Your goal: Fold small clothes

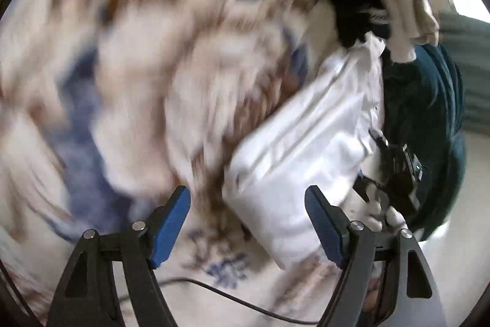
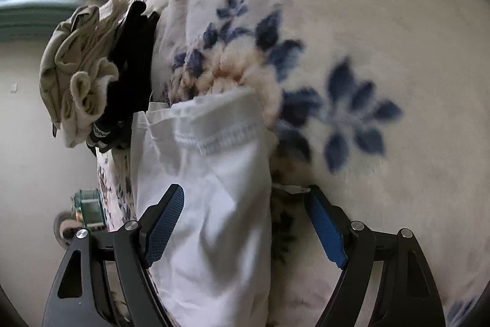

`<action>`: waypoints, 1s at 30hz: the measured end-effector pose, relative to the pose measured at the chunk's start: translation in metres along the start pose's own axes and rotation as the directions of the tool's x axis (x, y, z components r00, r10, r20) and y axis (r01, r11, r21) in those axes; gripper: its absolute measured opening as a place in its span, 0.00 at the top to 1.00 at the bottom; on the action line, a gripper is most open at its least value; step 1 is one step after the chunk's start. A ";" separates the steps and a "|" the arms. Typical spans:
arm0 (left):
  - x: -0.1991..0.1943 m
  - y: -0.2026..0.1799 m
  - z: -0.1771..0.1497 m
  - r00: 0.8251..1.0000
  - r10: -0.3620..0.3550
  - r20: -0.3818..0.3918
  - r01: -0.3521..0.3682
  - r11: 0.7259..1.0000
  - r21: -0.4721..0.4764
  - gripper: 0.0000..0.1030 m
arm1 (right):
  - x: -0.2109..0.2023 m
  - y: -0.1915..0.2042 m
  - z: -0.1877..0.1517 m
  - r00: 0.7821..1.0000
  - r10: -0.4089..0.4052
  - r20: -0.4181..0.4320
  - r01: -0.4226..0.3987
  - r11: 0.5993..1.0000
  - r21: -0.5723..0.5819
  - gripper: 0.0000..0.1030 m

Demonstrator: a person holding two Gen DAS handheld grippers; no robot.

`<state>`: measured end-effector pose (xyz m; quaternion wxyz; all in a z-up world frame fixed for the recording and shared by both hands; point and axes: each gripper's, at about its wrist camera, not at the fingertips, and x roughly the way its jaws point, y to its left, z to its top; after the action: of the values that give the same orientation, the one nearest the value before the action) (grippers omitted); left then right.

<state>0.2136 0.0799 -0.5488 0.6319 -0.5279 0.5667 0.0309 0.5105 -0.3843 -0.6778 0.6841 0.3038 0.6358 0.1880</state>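
A folded white garment [image 2: 208,173] lies on the floral blanket [image 2: 382,36]. My right gripper [image 2: 245,195] hovers just above it, open; its left finger [image 2: 165,216] is over the cloth and its right finger is over the blanket, neither pad pressing. In the blurred left wrist view the same white garment [image 1: 306,143] lies ahead and to the right of my left gripper [image 1: 246,198], which is open and holds nothing. The right gripper [image 1: 395,170] shows at the garment's right edge, held by a hand [image 1: 386,216].
A pile of beige clothes [image 2: 79,66] and a black garment [image 2: 134,57] sit at the blanket's left edge. A dark teal garment [image 1: 435,112] lies beside the white one. A black cable [image 1: 245,302] crosses the blanket. A small wheeled object [image 2: 85,210] stands on the floor.
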 end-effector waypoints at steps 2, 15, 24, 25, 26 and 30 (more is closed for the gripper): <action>0.022 0.001 -0.009 0.998 -0.050 -0.033 0.049 0.999 -0.018 0.27 | 0.004 0.001 0.005 1.000 0.016 -0.016 -0.016 1.000 -0.015 0.19; 0.028 -0.036 0.002 0.997 -0.029 0.071 0.014 0.979 0.204 0.82 | 0.005 0.006 -0.005 0.998 0.054 0.017 -0.054 0.998 0.016 0.92; -0.002 -0.099 0.090 0.993 0.094 0.076 -0.120 0.790 0.601 0.75 | -0.062 -0.022 -0.154 0.974 0.077 0.212 -0.135 0.952 0.275 0.94; 0.004 -0.108 0.102 0.988 0.127 0.084 -0.151 0.768 0.622 0.66 | -0.063 -0.021 -0.173 0.979 0.056 0.196 -0.114 0.949 0.295 0.93; 0.006 -0.109 0.108 0.985 0.151 0.087 -0.172 0.758 0.629 0.59 | -0.059 -0.021 -0.190 0.987 0.035 0.156 -0.084 0.945 0.317 0.89; -0.015 -0.095 0.111 0.988 0.127 0.093 -0.157 0.788 0.595 0.29 | -0.067 -0.021 -0.211 0.994 -0.057 0.096 0.025 0.952 0.304 0.42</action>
<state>0.3447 0.1245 -0.4995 0.7759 -0.2553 0.5697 -0.0902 0.2919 -0.4059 -0.6428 0.6652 0.4012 0.6271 0.0583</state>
